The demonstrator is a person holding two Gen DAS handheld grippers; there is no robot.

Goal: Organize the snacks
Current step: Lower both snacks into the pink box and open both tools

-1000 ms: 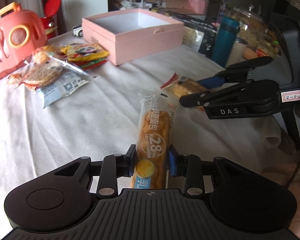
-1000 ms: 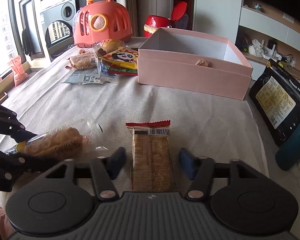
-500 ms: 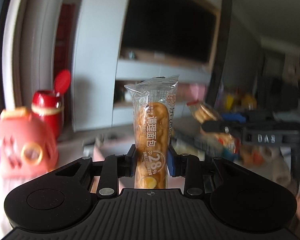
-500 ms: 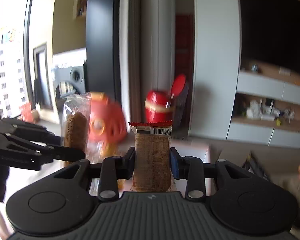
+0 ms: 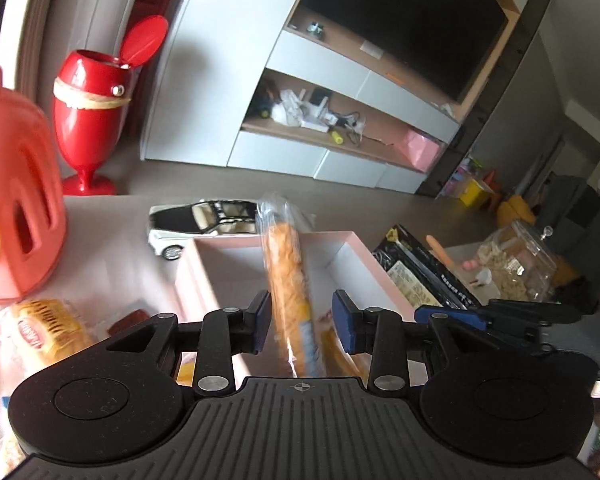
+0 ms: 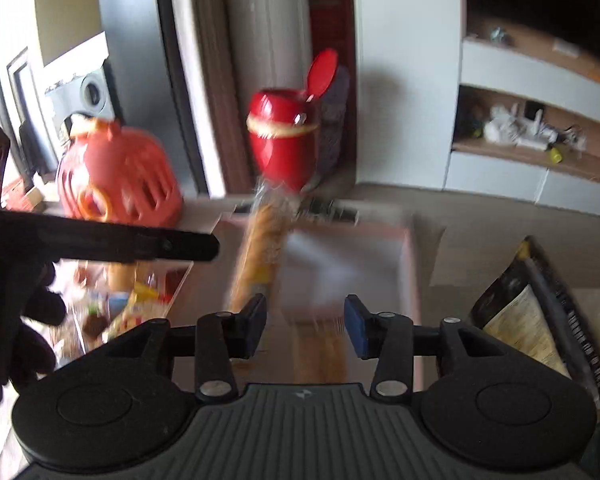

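Observation:
Both grippers hover over the open pink box (image 5: 364, 256). My left gripper (image 5: 302, 322) is open; the long bread stick packet (image 5: 288, 280) hangs loose between its jaws, falling over the box. It shows blurred in the right wrist view (image 6: 260, 248). My right gripper (image 6: 305, 326) is open; the brown cracker packet (image 6: 320, 352) is a blur below it inside the box (image 6: 408, 264). The right gripper's fingers (image 5: 500, 316) reach in at the right of the left wrist view.
A red cup-shaped bin (image 5: 92, 116), an orange carrier (image 5: 16, 220) and a toy car (image 5: 196, 220) stand behind the box. Loose snack packets (image 5: 48, 324) lie left of it. A black bag (image 6: 540, 312) lies right of it.
Both grippers have tipped down over the pink box and opened. The bread stick packet and the cracker packet have been let go and are dropping into the box.

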